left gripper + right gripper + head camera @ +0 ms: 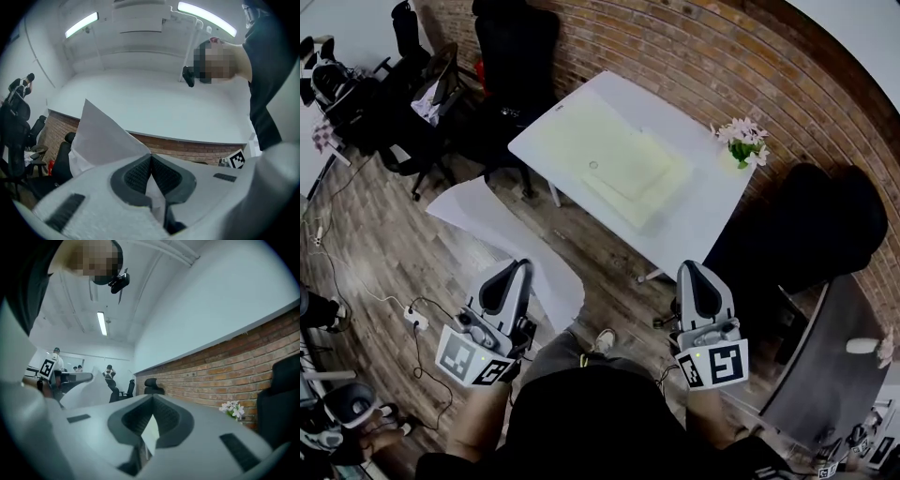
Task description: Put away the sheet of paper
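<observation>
Sheet of paper (502,230) hangs over the floor, pinched in the closed left gripper (517,270), while the right gripper (698,272) is closed and empty; carrying seems under way, and it likely next needs setting on the desk (614,89) ahead.

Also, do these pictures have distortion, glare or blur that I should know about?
Head view: strong fisheye, the brick wall bows into a curve; light is even. Left gripper view: the ceiling lights glare white, corners are dark. Right gripper view: same dark corners; the flowers look fairly sharp.
</observation>
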A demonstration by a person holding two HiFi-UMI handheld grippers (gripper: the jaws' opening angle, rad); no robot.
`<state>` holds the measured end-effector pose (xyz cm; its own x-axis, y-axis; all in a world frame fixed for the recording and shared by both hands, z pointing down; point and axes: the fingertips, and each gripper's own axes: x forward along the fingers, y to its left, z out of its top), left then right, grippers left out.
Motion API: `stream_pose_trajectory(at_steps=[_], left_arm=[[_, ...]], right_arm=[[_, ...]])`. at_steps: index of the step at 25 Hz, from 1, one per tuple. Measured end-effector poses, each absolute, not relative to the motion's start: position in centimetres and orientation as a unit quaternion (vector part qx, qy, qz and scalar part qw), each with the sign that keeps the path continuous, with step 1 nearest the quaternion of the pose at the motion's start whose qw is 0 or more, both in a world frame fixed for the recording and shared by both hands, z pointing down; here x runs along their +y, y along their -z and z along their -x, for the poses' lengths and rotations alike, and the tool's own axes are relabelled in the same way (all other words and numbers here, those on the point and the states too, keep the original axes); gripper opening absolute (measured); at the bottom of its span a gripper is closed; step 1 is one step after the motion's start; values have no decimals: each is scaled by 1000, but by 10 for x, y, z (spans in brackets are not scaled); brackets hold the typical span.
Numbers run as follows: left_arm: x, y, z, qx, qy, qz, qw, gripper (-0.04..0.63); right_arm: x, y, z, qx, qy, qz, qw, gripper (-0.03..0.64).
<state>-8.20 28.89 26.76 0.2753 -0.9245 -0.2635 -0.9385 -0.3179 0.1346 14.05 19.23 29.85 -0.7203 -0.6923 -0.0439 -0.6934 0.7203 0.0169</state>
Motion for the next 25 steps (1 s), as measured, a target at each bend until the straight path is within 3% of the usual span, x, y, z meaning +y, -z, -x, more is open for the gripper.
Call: stream_pose_trajectory(at_steps=[12, 25], left_arm=[[243, -286, 112, 598, -162, 785, -3, 25], [104, -285, 174, 550, -176, 816, -21, 26]], right_arm=[[164, -323, -104, 941, -2, 338, -6, 14], [37, -303, -27, 928, -26, 371, -19, 14]])
